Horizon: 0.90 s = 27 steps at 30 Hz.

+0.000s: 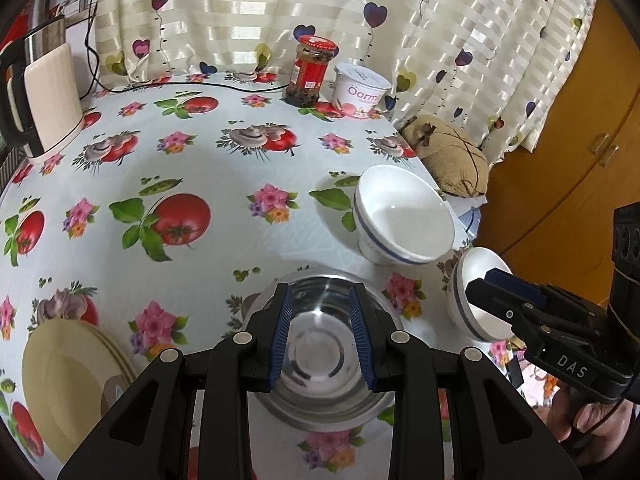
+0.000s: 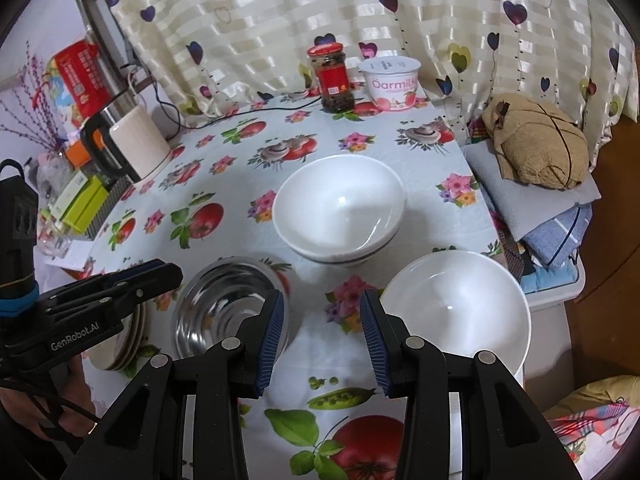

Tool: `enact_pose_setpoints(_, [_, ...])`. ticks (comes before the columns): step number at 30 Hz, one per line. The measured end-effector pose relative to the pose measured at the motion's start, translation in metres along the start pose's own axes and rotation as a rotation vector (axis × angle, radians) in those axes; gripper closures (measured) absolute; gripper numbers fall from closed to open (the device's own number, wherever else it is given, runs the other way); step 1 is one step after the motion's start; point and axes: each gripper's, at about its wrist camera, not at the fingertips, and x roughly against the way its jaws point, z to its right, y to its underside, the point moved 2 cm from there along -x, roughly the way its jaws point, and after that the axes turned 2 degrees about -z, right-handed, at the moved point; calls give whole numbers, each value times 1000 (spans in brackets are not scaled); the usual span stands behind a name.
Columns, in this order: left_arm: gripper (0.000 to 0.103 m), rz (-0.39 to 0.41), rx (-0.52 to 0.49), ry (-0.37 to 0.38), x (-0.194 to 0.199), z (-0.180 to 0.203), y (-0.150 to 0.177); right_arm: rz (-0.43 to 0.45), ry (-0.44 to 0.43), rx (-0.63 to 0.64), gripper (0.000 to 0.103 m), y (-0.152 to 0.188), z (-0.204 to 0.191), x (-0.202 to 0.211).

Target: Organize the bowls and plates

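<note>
A steel bowl (image 1: 326, 354) stands on the flowered tablecloth, right under my open, empty left gripper (image 1: 322, 330); it also shows in the right wrist view (image 2: 224, 308). A white bowl with a blue band (image 1: 404, 218) (image 2: 340, 216) stands further back. A second white bowl (image 1: 478, 300) (image 2: 456, 312) sits at the table's right edge. My right gripper (image 2: 324, 334) is open and empty, over the cloth between the steel bowl and this white bowl. A stack of cream plates (image 1: 66, 384) (image 2: 128, 336) lies at the left.
A red-lidded jar (image 1: 310, 72) and a yogurt tub (image 1: 360, 92) stand at the back by the curtain. A kettle (image 1: 40, 96) stands at the back left with a black cable behind it. Folded cloth and a tan cushion (image 2: 536, 148) lie off the right edge.
</note>
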Motion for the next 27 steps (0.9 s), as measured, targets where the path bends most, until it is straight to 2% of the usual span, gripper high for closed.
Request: enact_pose_setpoints(27, [72, -46, 9, 54, -63, 21, -47, -7, 30, -67, 65, -43, 41, -38])
